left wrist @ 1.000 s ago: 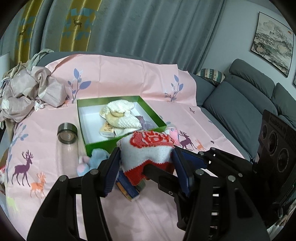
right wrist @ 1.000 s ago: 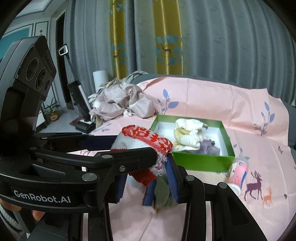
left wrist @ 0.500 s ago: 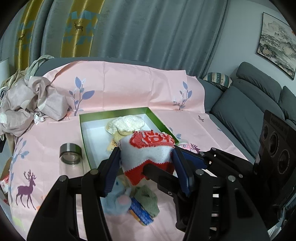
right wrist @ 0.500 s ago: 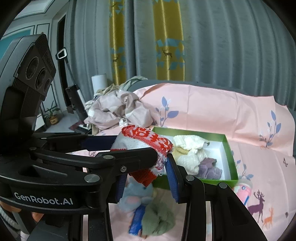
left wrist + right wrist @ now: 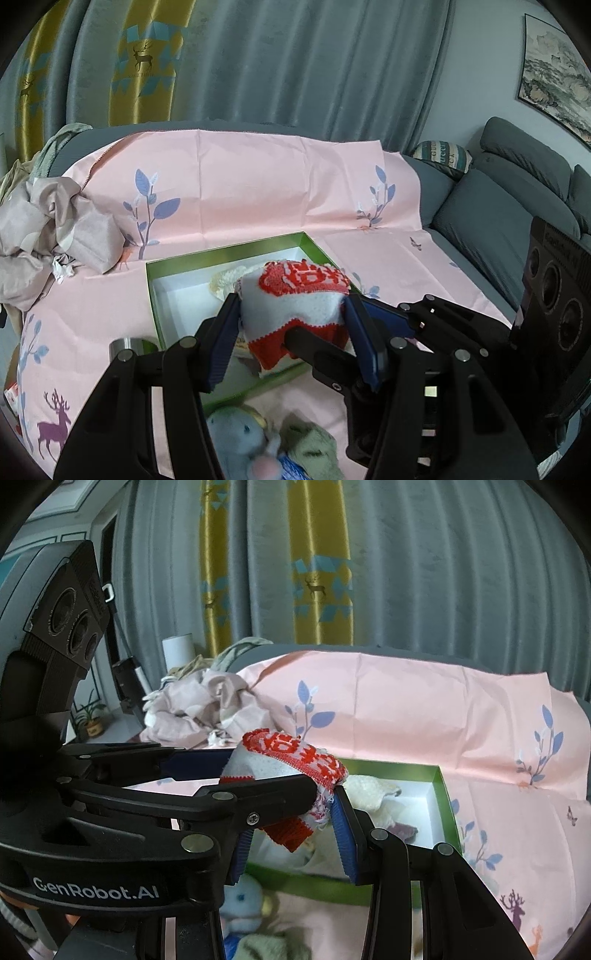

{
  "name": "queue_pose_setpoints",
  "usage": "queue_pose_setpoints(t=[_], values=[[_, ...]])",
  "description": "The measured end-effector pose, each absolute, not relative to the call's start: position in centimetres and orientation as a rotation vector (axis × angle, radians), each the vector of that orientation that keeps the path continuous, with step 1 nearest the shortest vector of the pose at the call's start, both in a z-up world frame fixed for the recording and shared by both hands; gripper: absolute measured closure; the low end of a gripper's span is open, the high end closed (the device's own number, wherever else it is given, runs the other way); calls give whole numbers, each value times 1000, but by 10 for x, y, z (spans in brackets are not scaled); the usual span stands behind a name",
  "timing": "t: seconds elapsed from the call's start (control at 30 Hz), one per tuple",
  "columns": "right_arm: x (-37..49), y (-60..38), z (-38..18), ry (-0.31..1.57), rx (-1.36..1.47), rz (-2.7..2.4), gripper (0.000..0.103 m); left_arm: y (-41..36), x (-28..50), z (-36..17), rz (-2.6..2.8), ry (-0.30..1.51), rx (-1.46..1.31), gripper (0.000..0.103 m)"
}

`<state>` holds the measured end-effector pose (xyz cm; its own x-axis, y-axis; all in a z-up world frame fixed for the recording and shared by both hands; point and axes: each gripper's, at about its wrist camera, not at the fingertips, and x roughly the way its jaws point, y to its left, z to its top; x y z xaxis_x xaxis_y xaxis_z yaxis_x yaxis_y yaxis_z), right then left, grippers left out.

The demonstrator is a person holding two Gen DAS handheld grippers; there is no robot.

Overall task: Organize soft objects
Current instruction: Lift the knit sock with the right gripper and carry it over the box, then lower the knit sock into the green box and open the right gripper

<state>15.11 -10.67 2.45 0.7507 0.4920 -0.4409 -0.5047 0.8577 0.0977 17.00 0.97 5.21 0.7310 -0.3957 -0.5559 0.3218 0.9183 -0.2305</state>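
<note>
Left tool (image 5: 293, 334) clenched on the red-and-white knit piece (image 5: 295, 306); both blue pads press its sides, and the piece is held up over the near part of the green box (image 5: 225, 254). In the right wrist view the same knit piece (image 5: 291, 766) hangs in front of the right tool (image 5: 291, 840); one black finger of the left tool crosses in front of it. The knit's frayed lower edge touches the right tool's right pad (image 5: 343, 843), while its left pad stands apart from the cloth, so I cannot tell whether the right tool grips anything. Box sits open on the pink deer-print sheet (image 5: 258, 184) covering a grey sofa (image 5: 491, 206). Inside the box: a cream knit item (image 5: 369, 792) and a purple cloth (image 5: 402, 830) against the white lining. On the sheet in front of the box, close to the camera: a pale blue plush toy (image 5: 236, 439), an olive-green soft item (image 5: 314, 450) just beside it, and something blue partly hidden between them. A metal-capped cylinder (image 5: 129, 345) lies left of the box. Crumpled beige fabric (image 5: 44, 229) is heaped at the far left of the sofa.
</note>
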Motion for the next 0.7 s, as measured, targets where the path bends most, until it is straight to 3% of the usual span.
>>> queue_pose_setpoints(t=[0.7], values=[[211, -101, -29, 595, -13, 519, 61, 8, 229, -4, -382, 778, -188, 47]])
